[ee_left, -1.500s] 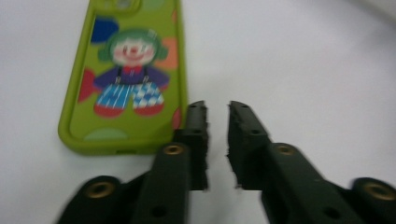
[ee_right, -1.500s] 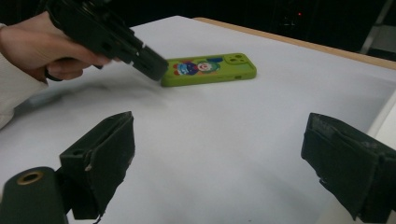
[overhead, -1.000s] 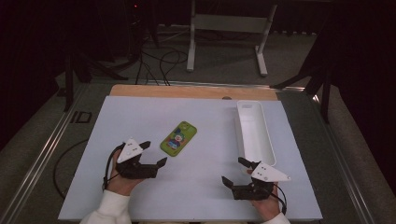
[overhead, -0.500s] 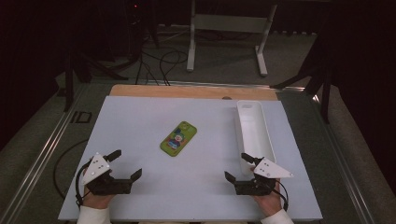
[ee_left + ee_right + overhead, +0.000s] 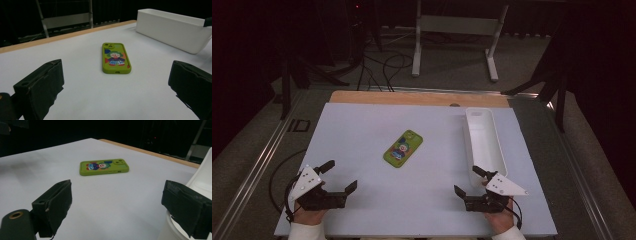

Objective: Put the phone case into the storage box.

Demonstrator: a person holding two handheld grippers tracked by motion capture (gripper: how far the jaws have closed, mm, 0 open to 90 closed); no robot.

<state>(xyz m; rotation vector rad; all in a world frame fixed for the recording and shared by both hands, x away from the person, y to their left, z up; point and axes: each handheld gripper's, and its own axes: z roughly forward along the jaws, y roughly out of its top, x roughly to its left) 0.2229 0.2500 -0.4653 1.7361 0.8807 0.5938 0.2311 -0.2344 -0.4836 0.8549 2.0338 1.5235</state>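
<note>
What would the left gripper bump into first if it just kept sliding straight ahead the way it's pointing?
Most likely the green phone, lying flat on the white table roughly centred between the left gripper's open jaws. Nothing lies between them. The white tray sits off to one side, probably out of line.

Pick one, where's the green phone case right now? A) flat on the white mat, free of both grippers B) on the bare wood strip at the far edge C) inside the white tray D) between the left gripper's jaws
A: the green phone case lies flat on the white mat, left of the white tray, with the left gripper and right gripper both open and well short of it.
</note>
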